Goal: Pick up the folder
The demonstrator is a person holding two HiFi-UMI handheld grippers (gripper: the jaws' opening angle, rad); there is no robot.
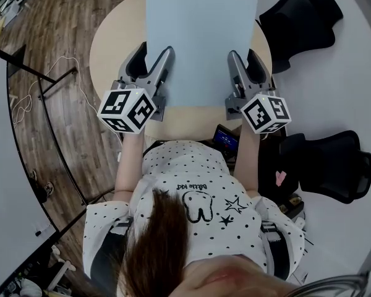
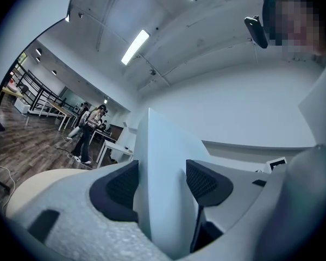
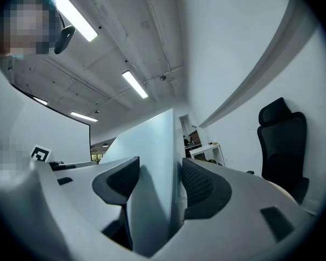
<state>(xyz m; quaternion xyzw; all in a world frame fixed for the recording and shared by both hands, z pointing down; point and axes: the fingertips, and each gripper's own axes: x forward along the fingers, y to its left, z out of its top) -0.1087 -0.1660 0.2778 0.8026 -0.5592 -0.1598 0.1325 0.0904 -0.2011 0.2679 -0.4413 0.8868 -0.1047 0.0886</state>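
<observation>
Pinching the near edge of the light blue folder point(image 1: 201, 42) from both sides, the left hand-held gripper point(image 1: 153, 57) takes the near left corner and the right hand-held gripper point(image 1: 246, 64) the near right corner. In the left gripper view, the folder point(image 2: 163, 167) stands edge-on between the two dark ribbed pads point(image 2: 122, 184), which press on it from either side, so the left hand-held gripper point(image 2: 163, 188) is clamped on it. The right gripper view shows the same: the folder point(image 3: 155, 167) fills the gap between the pads point(image 3: 204, 186), and the right hand-held gripper point(image 3: 162, 188) is clamped on it too. Both gripper views look up at a white ceiling with strip lights point(image 2: 135, 46), so the folder is held tilted upward. From the head view it is above the round beige bench point(image 1: 114, 36), and its far edge reaches past the bench's far rim. A marker cube point(image 1: 127, 109) sits on the near end of the left hand-held gripper and another point(image 1: 266, 113) on the right one. Two black office chairs point(image 1: 303, 17) point(image 1: 334, 166) stand to the right of the bench. A wooden floor point(image 1: 55, 30) with a loose cable point(image 1: 49, 73) lies to the left. A small dark device with a lit screen point(image 1: 226, 140) shows just below the bench's near rim.
</observation>
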